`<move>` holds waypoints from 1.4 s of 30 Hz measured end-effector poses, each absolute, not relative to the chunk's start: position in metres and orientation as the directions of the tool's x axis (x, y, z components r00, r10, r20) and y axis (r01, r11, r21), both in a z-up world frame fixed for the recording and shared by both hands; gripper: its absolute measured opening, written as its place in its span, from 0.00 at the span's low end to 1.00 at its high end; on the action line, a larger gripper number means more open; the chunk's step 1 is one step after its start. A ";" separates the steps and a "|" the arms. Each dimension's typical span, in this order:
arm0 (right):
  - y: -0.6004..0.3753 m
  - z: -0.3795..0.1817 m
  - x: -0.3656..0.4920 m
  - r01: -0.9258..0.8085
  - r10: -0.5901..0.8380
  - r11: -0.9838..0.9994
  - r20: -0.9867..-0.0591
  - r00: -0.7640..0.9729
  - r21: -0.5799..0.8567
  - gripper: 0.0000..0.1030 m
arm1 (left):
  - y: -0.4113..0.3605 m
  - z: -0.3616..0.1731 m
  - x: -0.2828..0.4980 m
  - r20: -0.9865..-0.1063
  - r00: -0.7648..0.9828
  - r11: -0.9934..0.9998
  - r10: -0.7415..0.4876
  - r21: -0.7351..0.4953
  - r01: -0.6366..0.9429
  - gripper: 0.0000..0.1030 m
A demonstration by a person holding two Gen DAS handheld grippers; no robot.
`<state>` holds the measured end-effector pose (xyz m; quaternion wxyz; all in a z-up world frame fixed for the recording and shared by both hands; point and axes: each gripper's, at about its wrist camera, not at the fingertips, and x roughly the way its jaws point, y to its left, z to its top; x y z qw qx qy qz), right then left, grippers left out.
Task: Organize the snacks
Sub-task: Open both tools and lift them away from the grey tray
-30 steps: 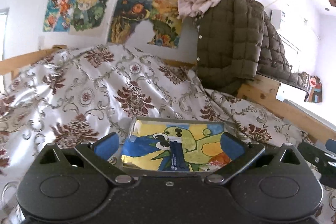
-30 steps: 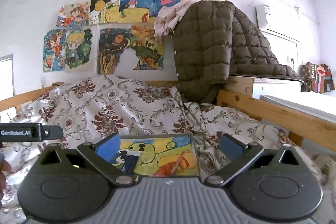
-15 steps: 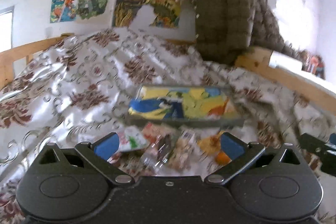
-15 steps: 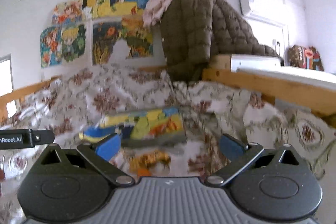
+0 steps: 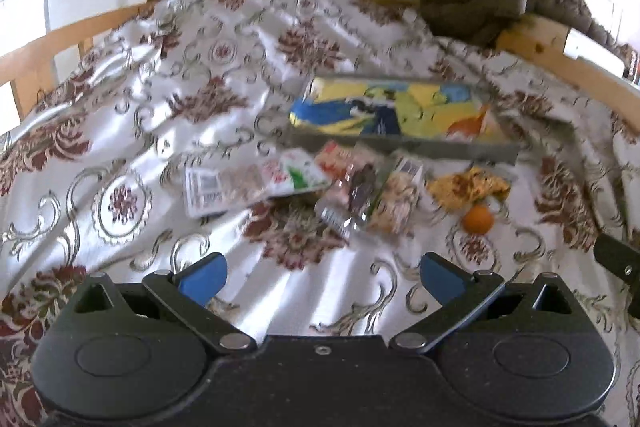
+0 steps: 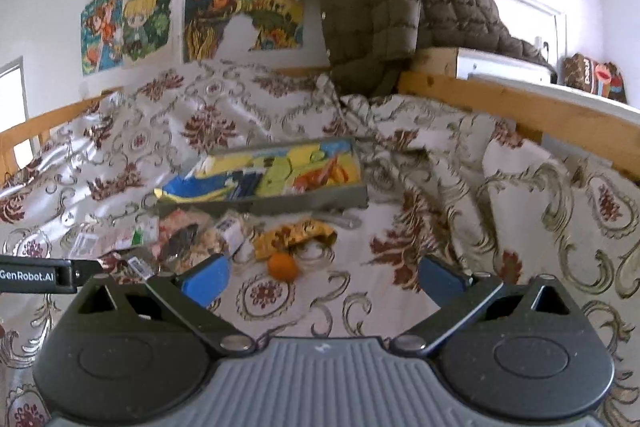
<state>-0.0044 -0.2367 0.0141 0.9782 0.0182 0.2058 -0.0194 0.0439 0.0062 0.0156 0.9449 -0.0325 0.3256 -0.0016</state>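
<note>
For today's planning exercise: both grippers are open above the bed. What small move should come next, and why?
Probably lower the right gripper onto the orange. It lies loose on the bedspread, just ahead of the open jaws, apart from the packets and outside the tray.

Bare bedspread [image 5: 320, 291] lies between both grippers and the snack row, so the near approach is open. Snacks sit side by side: white packet [image 5: 244, 185], clear packets [image 5: 368, 199], yellow packet [image 5: 468, 185], orange ball [image 5: 477, 219] loose in front. Gaps between the middle packets look tight, though blur hides the edges. Tray [image 5: 400, 123] blocks right behind them. Rumpled fabric fold [image 6: 440, 163] and wooden rail [image 6: 520, 111] close the right side.
</note>
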 end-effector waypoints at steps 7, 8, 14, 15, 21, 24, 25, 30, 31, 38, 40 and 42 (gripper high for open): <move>-0.240 0.012 0.000 0.045 -0.020 0.998 -0.430 0.903 0.049 1.00 | 0.007 0.011 0.046 -0.648 0.762 0.999 -0.003 -0.042 -0.032 0.99; -0.241 0.011 0.002 0.044 -0.016 0.998 -0.435 0.900 0.053 1.00 | 0.006 0.011 0.046 -0.648 0.761 0.999 -0.001 -0.038 -0.031 0.99; -0.238 0.008 0.010 0.025 0.012 0.997 -0.460 0.888 0.074 1.00 | 0.003 0.010 0.050 -0.653 0.758 1.000 0.005 -0.017 -0.021 0.99; -0.237 0.007 0.011 0.018 0.018 0.997 -0.462 0.886 0.074 1.00 | 0.003 0.010 0.051 -0.654 0.757 1.000 0.005 -0.013 -0.018 0.99; -0.228 0.002 0.017 -0.024 0.057 0.997 -0.485 0.873 0.072 1.00 | 0.004 0.007 0.053 -0.663 0.748 1.000 0.019 0.003 -0.023 0.99; -0.222 -0.001 0.022 -0.043 0.068 0.997 -0.508 0.859 0.060 1.00 | 0.006 0.004 0.054 -0.677 0.736 0.999 0.025 0.002 -0.032 0.99; -0.220 -0.002 0.023 -0.049 0.070 0.997 -0.512 0.856 0.055 1.00 | 0.008 0.003 0.054 -0.680 0.732 0.999 0.026 0.002 -0.033 0.99; -0.213 -0.004 0.025 -0.079 0.091 0.996 -0.516 0.852 0.044 1.00 | 0.013 -0.001 0.055 -0.690 0.723 0.998 0.049 0.016 -0.053 0.99; -0.212 -0.004 0.027 -0.083 0.093 0.996 -0.515 0.852 0.042 1.00 | 0.014 0.000 0.056 -0.688 0.723 0.998 0.053 0.016 -0.058 0.99; -0.206 0.001 0.051 -0.102 0.087 0.995 -0.467 0.880 -0.008 1.00 | 0.016 0.003 0.070 -0.688 0.724 0.998 0.047 -0.003 -0.067 0.99; -0.208 0.001 0.058 -0.093 0.076 0.996 -0.464 0.883 -0.014 1.00 | 0.016 0.004 0.074 -0.686 0.726 0.999 0.040 0.000 -0.054 0.99; -0.211 0.001 0.063 -0.090 0.081 0.996 -0.466 0.881 0.003 1.00 | 0.014 0.005 0.078 -0.676 0.736 0.999 0.037 0.013 -0.038 0.99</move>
